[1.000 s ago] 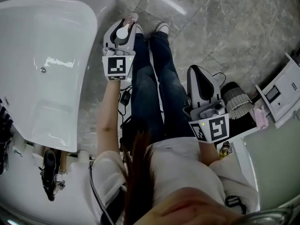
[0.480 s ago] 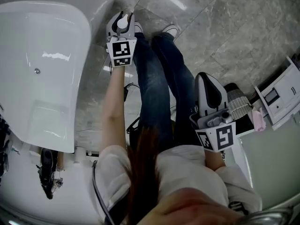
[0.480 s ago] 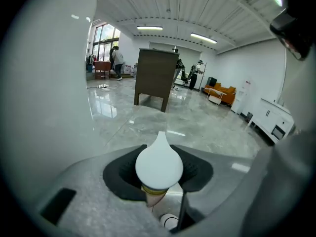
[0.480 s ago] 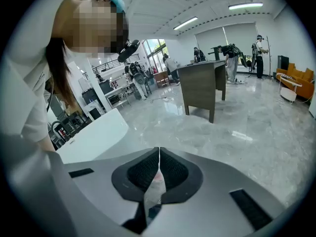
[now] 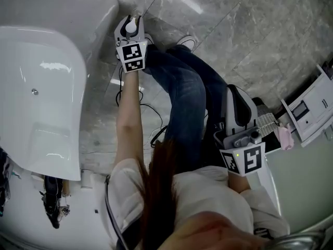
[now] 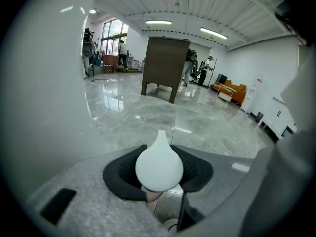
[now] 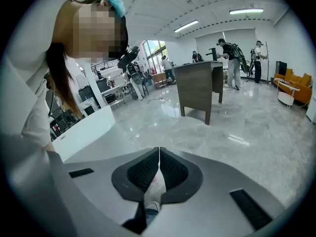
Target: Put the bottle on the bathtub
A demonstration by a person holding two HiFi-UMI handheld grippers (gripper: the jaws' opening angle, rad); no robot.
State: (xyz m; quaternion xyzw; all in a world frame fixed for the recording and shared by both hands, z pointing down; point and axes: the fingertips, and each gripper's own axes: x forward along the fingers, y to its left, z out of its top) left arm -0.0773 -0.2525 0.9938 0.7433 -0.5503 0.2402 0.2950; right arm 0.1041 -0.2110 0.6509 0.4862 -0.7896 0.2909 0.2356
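Observation:
My left gripper (image 5: 132,25) is shut on the bottle (image 6: 159,164), which has a white drop-shaped cap and a pale pink body showing just under it between the black pads. In the head view the bottle (image 5: 135,23) hangs low over the grey marble floor, just right of the far corner of the white bathtub (image 5: 52,40). The tub's pale wall (image 6: 44,107) fills the left of the left gripper view. My right gripper (image 5: 235,94) is near the person's right side with its jaws shut and nothing between them (image 7: 159,157).
The person's jeans-clad legs (image 5: 182,87) and shoes stand between the two grippers. A black cable (image 5: 148,111) trails on the floor by the tub. A white unit (image 5: 309,105) and a pink item (image 5: 285,137) are at the right. A brown desk (image 6: 165,68) stands further off.
The left gripper has gone down and forward with the bottle, towards the tub's far corner. The right gripper has sunk and shifted right. The head view has tilted, so the tub sits further left.

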